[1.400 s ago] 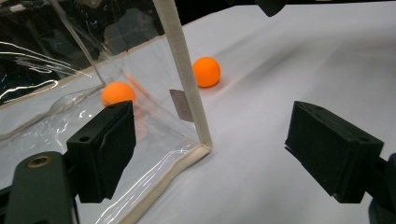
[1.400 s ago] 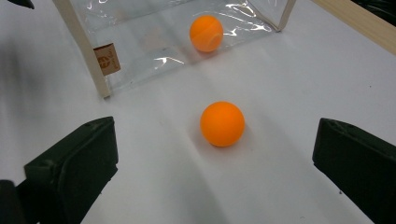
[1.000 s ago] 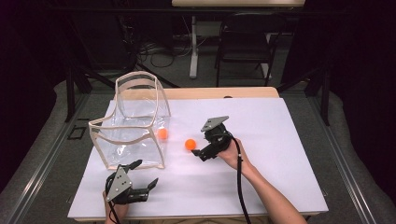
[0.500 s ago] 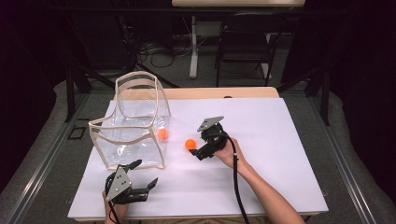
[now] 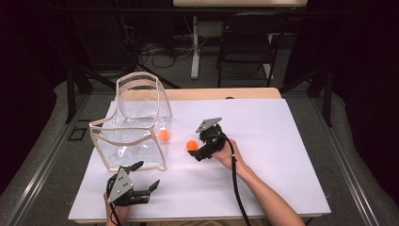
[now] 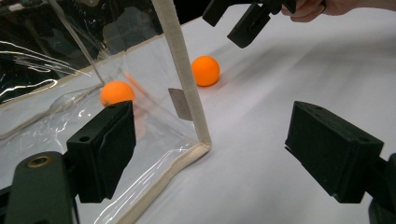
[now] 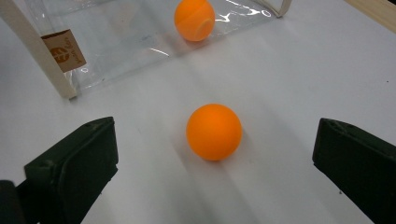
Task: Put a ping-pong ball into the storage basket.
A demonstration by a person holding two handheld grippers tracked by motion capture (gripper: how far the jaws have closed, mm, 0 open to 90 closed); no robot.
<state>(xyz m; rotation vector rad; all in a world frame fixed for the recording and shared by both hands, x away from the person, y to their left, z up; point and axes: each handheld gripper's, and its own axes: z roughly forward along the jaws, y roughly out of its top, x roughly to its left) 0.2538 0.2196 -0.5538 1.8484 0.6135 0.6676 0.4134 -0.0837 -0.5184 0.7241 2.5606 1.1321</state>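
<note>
White surface [image 5: 282, 155] nearest: the left gripper [image 5: 141, 181] rests with fingers wide apart, holding nothing. Beyond, the right gripper [image 5: 196, 153] has its fingers spread around a loose orange ball [image 5: 191, 145]. Farther, a clear bag [image 5: 134, 127] holds a second ball [image 5: 163, 134]; dark room behind.

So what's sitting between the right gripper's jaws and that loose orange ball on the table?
Nothing: in the right gripper view, only bare white table lies between the open right gripper and the orange ball.
</note>
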